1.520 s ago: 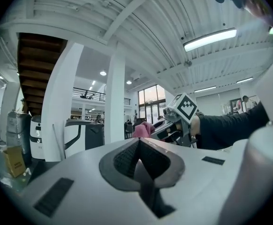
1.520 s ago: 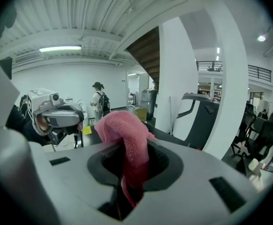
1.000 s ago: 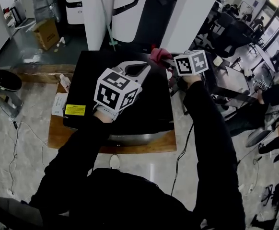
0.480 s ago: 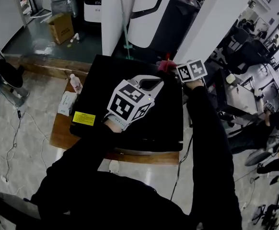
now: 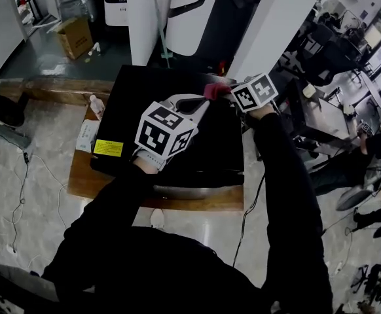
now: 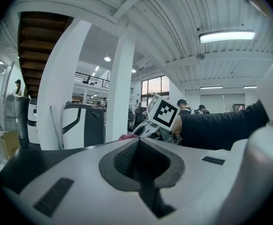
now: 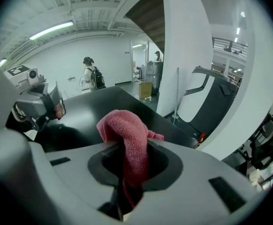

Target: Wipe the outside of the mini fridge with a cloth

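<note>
The black mini fridge (image 5: 138,106) stands on a low wooden platform, and I look down on its top. My right gripper (image 5: 222,91) is at the top's far right edge, shut on a pink cloth (image 5: 215,90). In the right gripper view the cloth (image 7: 127,132) bulges up out of the jaws over the black top (image 7: 92,104). My left gripper (image 5: 202,104) hovers over the middle of the top, just left of the cloth. It is shut with nothing in it. The left gripper view shows its closed tips (image 6: 137,142) and the cloth (image 6: 127,136) beyond.
A yellow label (image 5: 107,148) sits on the fridge's near left corner. A bottle (image 5: 96,103) and a white packet (image 5: 84,136) lie on the wooden platform (image 5: 79,178). A white pillar (image 5: 141,18), a black-and-white machine (image 5: 200,15) and a cardboard box (image 5: 74,36) stand behind. People sit at desks on the right.
The head view has swayed. Both grippers keep nearly the same places over the fridge top, with the cloth still in the right jaws near the far right edge.
</note>
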